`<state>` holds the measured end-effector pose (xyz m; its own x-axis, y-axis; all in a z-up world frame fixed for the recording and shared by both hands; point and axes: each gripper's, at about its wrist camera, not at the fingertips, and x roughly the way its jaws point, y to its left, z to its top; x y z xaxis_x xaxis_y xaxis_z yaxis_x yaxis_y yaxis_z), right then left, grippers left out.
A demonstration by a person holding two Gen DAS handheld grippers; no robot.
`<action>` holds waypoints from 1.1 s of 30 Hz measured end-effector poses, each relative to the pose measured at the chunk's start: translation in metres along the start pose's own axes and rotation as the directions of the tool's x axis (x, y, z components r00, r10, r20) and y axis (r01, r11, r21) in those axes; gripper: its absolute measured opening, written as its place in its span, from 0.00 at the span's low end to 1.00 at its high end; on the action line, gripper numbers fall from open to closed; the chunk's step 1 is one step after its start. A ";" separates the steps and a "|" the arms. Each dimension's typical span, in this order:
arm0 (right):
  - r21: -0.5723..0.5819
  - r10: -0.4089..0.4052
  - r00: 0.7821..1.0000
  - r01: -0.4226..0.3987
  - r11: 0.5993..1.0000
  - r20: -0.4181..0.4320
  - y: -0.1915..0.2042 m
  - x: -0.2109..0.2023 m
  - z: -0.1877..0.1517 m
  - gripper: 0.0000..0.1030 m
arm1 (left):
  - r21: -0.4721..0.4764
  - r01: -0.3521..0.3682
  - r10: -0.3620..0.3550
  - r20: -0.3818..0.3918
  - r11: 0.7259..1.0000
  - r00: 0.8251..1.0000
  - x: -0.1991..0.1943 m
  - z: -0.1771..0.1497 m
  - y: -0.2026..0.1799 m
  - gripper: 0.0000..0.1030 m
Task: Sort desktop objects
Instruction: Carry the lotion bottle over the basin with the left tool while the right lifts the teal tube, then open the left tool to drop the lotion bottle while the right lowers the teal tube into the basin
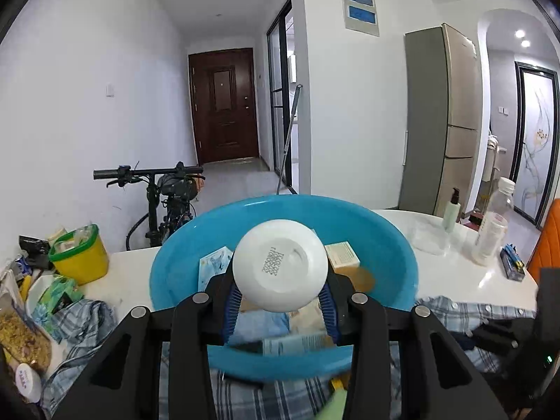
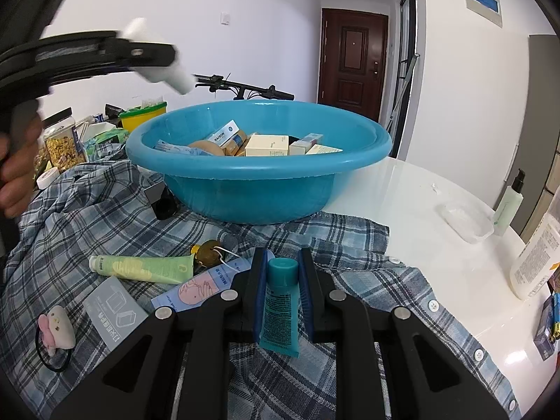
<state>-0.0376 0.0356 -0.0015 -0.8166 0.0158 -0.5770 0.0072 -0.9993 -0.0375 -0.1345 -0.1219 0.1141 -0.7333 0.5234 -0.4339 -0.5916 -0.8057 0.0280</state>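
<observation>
Already the blue basin holds several boxes, while the left gripper pinches a white jar above it, the right gripper clamps a teal tube, and a green tube waits on the plaid shirt.

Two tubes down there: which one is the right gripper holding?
The teal tube, clamped in the right gripper; the pale green tube lies loose on the plaid shirt.
</observation>
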 end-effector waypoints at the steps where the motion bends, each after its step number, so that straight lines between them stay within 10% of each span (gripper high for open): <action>1: 0.000 0.000 1.000 0.000 1.000 0.000 0.000 0.000 0.000 0.16 | -0.005 -0.006 0.006 0.003 1.000 1.000 0.006 0.000 0.003 0.40; 21: 0.011 0.000 0.999 0.000 1.000 0.040 -0.005 -0.009 0.009 0.16 | -0.058 -0.009 0.007 -0.030 0.998 1.000 0.021 -0.016 0.024 0.40; 33: 0.007 0.010 0.981 -0.012 1.000 0.195 -0.007 -0.034 0.094 0.16 | -0.086 -0.036 0.033 -0.032 0.996 0.999 0.020 -0.017 0.033 0.40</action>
<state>-0.0643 0.0386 0.0952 -0.9133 -0.0014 -0.4074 0.0126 -0.9996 -0.0249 -0.1631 -0.1423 0.0909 -0.7415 0.4875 -0.4610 -0.5342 -0.8447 -0.0340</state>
